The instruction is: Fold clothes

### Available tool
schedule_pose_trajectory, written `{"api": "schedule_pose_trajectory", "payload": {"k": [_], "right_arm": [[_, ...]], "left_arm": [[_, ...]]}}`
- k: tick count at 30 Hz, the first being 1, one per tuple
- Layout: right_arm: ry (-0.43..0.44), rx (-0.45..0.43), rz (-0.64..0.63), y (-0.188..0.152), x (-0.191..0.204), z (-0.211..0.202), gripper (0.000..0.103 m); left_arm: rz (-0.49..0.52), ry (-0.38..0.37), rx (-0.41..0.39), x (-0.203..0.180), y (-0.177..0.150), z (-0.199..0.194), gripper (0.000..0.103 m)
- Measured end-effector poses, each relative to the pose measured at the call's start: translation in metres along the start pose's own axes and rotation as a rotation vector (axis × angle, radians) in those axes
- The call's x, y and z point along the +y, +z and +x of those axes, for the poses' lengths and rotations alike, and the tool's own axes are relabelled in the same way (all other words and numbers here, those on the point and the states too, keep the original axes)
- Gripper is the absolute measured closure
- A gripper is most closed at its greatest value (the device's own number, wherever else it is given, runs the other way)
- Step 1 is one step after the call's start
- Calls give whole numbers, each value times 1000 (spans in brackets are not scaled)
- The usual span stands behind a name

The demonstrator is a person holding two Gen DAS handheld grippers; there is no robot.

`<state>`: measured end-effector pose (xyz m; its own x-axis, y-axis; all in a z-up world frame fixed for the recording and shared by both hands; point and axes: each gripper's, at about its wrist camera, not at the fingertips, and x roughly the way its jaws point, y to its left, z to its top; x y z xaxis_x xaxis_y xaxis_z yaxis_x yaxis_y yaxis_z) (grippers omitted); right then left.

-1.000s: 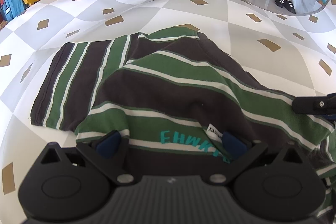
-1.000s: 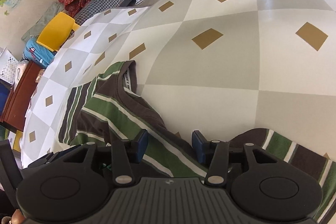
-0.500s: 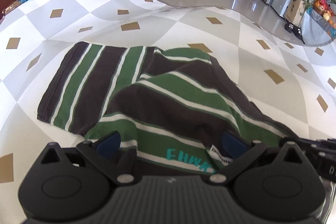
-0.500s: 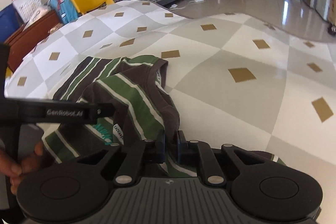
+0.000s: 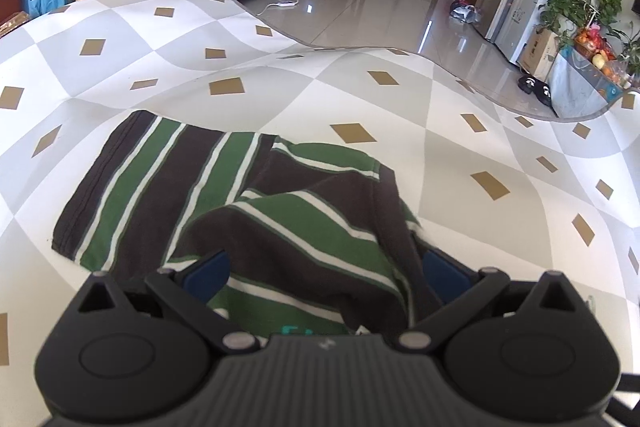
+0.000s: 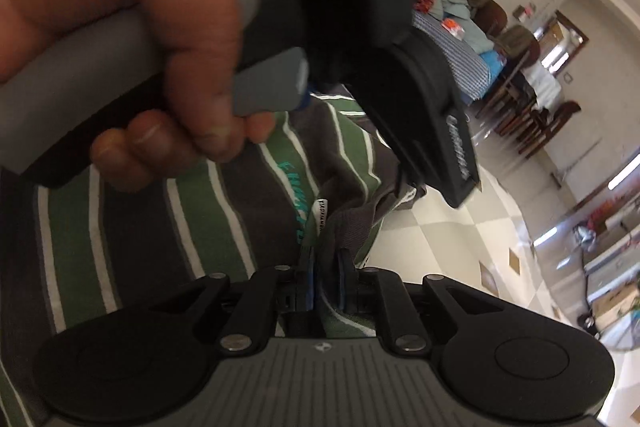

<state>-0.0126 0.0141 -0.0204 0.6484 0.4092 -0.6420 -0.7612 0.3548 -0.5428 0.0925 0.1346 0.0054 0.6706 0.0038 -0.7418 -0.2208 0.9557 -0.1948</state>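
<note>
Right claw (image 6: 323, 281) pinches a gathered edge of the striped shirt (image 5: 168, 183); left claw (image 5: 320, 273) is spread wide, bunched cloth between its fingers; beyond, the shirt's flat part stretches leftward across the checked tabletop (image 5: 400, 99).

Teal letters are printed on the striped shirt (image 6: 224, 211), running up toward one o'clock in the right wrist view; "EHW" can be made out at the upper end, the rest bends into a fold and cannot be read; just beside it, at three o'clock of the letters, a small white tag (image 6: 321, 215) carries dark print too small and blurred to spell with certainty; the black body of the other gripper (image 6: 448, 131), at one o'clock from the tag, bears pale lettering beginning "Gen", the remainder smeared; in the left wrist view only the tops of the teal letters (image 5: 298, 329) show at the near edge of the shirt, unreadable.
</note>
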Motion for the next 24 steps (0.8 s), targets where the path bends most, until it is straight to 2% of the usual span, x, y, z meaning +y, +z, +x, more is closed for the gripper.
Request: {"api": "schedule_pose_trajectory", "payload": {"k": [3,5,7,9,14,18,22,24], "right_arm": [[32,3,0,-1,6,2,85],[50,10,9,-2,4,1,83],[80,16,59,-1,-5,-1,78],[132,29,175,0,-22,-3,76],[270,38,570,-10,-84,-4,75],[305,49,844,-31,-123,1,74],[302,128,977,-49,-139,10,73],[335,167,1030,-57,-138,11,73]], "left_arm": [[31,-23,17,-5,-4,4,0],[64,10,72,-8,-9,12,0],[46,53,121,-3,-16,21,0],[19,54,129,4,-17,22,0],[-24,43,131,11,-18,20,0],[-20,47,130,11,-18,20,0],[-23,45,127,12,-18,19,0],[-26,42,126,13,-18,19,0]]}}
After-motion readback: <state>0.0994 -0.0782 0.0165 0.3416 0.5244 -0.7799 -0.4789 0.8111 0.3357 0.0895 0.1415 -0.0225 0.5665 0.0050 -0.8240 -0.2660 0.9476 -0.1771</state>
